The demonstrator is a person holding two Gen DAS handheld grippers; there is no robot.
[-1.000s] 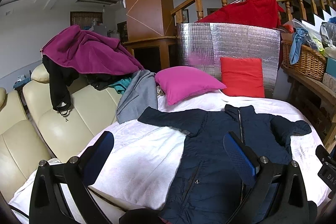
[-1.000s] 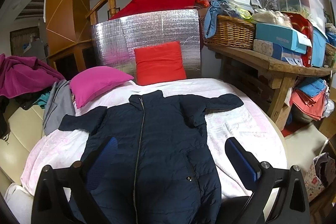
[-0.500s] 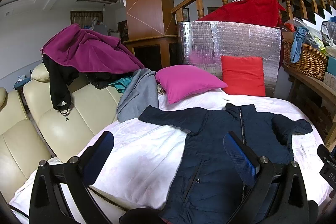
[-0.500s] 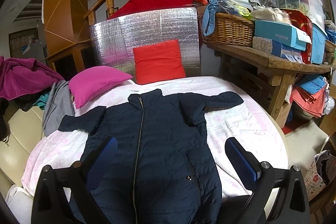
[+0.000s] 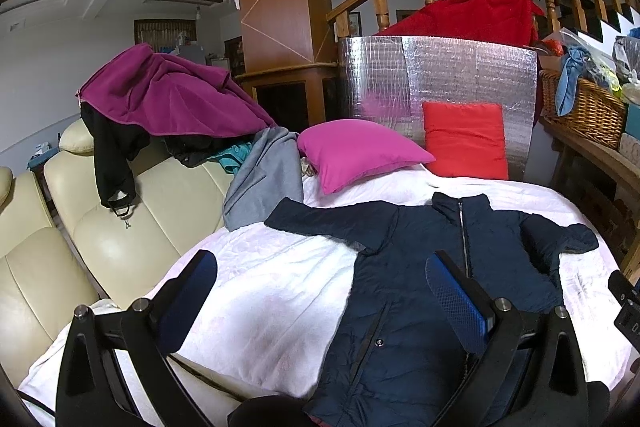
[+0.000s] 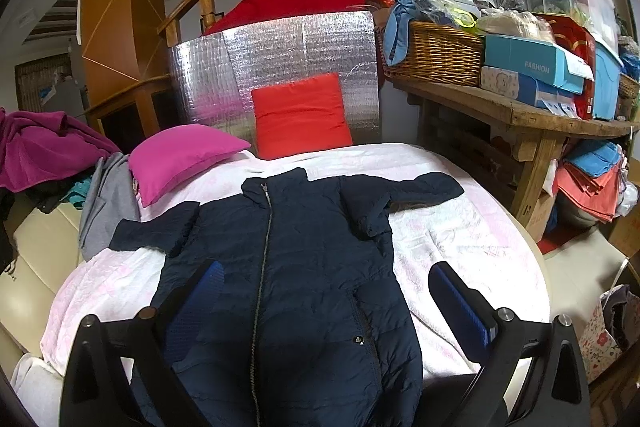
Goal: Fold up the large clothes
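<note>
1. Navy quilted jacket (image 6: 296, 267) lies front up and zipped on the pale pink sheet (image 6: 460, 227) of the bed, collar toward the red pillow (image 6: 300, 115), hem toward me.
2. Long axis: zip line runs straight away from my rig, nearly down the middle of the right wrist view.
3. Left gripper (image 5: 320, 295): fingers spread wide, holding nothing. It sits off the jacket's left edge; one finger hangs over bare sheet, the other over the body panel.
4. Right gripper (image 6: 324, 303): fingers also wide apart and empty, poised above the lower body, one each side of the zip's right half.
5. Sleeves: left one stretched out toward the grey garment (image 5: 264, 183); right one bent back on itself near the shoulder (bulky, likely springy).
6. Judgement: no fold started. Each sleeve lies well ahead of the fingers, so I'd expect to reach forward, left gripper nearer the straight sleeve, right gripper nearer the bent one.
</note>
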